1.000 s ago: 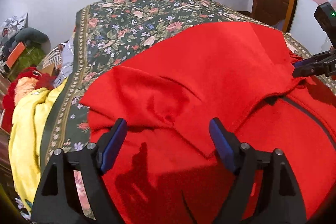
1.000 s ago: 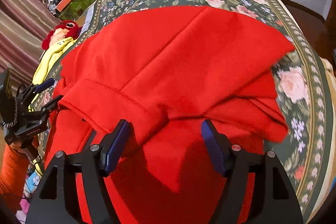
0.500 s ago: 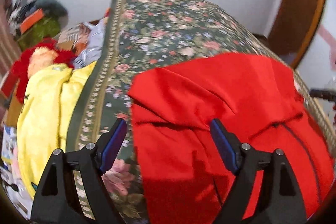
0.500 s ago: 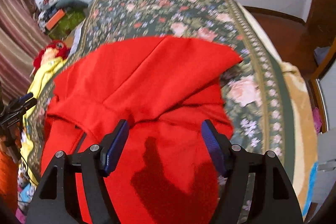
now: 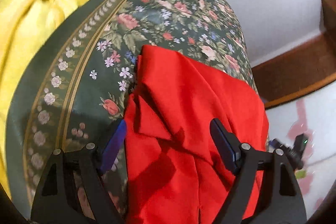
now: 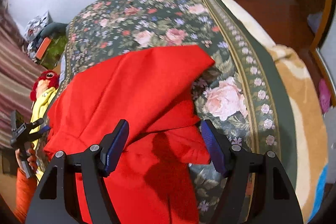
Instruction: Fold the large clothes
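1. Overhead, both grippers tilt steeply down toward a red garment [image 5: 189, 119] lying rumpled and partly folded on a floral bedspread [image 5: 94, 56].
2. Left gripper [image 5: 168, 148]: jaws spread wide, blue pads [image 5: 114, 146] clear of the cloth, nothing held. One pad sits over the bedspread at the garment's left edge, the other over red fabric. Frame is tilted; bed runs diagonally toward the upper right.
3. Right gripper [image 6: 166, 146]: jaws also well apart, empty. Its blue pads [image 6: 116, 146] hang above the garment's lower fold, the right-hand pad at the cloth's right border where it meets the bedspread [image 6: 231, 98].
4. Garment [image 6: 130, 93] in the right wrist view fills the centre and lower centre; a folded flap comes to a corner at centre right.
5. Only the right wrist view shows the person's hand [image 6: 28, 159] at lower left gripping the left gripper's [image 6: 41, 125] handle, with an orange sleeve [image 6: 24, 192] below. Also a red plush toy [image 6: 45, 80] at the left edge and a tan blanket [image 6: 304, 129] at right.
6. Only the left wrist view shows a broad yellow cloth [image 5: 27, 24] filling the upper left, and a dark part of the right gripper [image 5: 294, 150] at lower right, blurred; its jaws cannot be read there.
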### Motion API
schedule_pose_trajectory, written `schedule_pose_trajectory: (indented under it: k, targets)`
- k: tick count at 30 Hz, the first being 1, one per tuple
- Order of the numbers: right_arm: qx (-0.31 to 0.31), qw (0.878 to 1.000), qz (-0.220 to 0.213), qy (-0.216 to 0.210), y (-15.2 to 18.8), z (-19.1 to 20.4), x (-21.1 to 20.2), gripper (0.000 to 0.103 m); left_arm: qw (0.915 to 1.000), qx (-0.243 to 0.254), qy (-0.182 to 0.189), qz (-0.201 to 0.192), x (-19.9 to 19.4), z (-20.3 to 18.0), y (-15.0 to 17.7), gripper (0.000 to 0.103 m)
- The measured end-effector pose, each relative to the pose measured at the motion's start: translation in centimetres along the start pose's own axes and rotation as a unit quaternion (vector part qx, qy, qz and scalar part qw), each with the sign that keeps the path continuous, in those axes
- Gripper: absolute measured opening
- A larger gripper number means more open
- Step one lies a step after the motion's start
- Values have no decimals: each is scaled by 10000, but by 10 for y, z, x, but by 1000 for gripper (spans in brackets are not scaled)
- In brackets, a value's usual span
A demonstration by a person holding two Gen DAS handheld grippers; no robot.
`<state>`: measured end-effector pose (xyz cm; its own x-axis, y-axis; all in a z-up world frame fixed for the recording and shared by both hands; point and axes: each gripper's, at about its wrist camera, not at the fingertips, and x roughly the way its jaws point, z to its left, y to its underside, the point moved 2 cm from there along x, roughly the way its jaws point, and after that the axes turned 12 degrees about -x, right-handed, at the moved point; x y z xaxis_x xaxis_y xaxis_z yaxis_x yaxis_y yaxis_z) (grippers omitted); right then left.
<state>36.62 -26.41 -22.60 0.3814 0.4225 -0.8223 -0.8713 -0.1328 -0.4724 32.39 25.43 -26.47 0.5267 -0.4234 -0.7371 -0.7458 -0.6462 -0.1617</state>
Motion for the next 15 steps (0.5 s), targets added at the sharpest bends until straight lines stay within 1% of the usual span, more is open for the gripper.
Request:
schedule_pose_trajectory:
  k: [2,5,8,11,14,15]
  targets:
    - [83,9999,46,-71,0,-6,6,68,9999,-105,19,13,6,5,-6,81]
    - [202,9995,101,-237,-3,-11,16,68,10000,-71,28,2,14,5,-13,81]
    - [330,9988,125,-338,-8,-16,26,68,9999,58,25,100,27,3,-16,81]
    - [403,9973,88,-610,-15,-15,37,68,9997,238,-24,91,39,-4,-18,81]
    - [452,9959,34,-778,-21,-13,46,68,9992,367,23,126,49,-12,-19,81]
    - [459,9955,16,-831,-23,-12,50,70,9992,388,30,114,52,-14,-19,77]
